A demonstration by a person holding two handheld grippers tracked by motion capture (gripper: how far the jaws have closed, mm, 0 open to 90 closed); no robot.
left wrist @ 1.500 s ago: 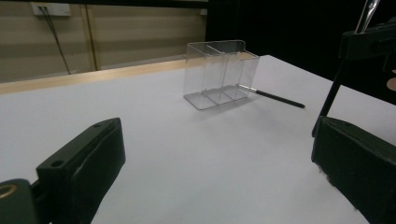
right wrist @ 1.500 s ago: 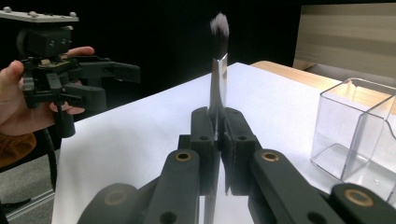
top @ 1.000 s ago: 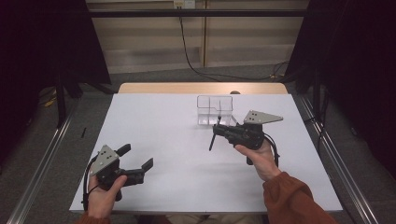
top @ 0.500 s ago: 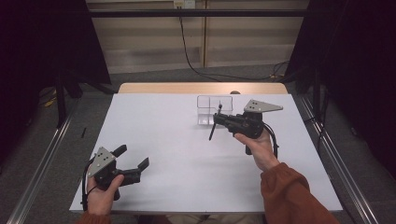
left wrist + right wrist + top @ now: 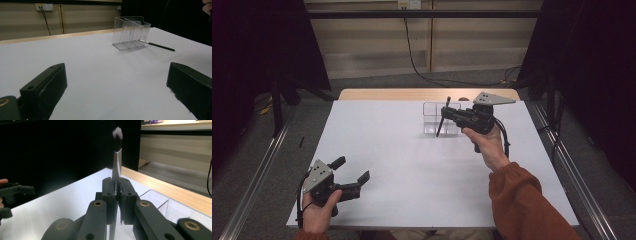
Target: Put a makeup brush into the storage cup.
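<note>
Up in the air, brush: we see a makeup brush [image 5: 117, 157] with a silver neck and a dark fluffy tip, pinched by the neck so the tip sticks up past the jaws. From the high view its black handle [image 5: 440, 124] hangs down in front of the clear box.
Right claw: our right claw [image 5: 446, 113] is clenched tight on the brush, above the far right part of the tabletop.
Clear box: a see-through box [image 5: 435, 118] with walls inside stands on the tabletop, just below and behind the brush. It looks empty to us.
Left claw: our left claw [image 5: 351, 171] has its jaws wide apart with nothing between them. It is low at the near left corner, well apart from the box.
Tabletop: white and flat [image 5: 397, 150], with a wooden strip along the far edge.
</note>
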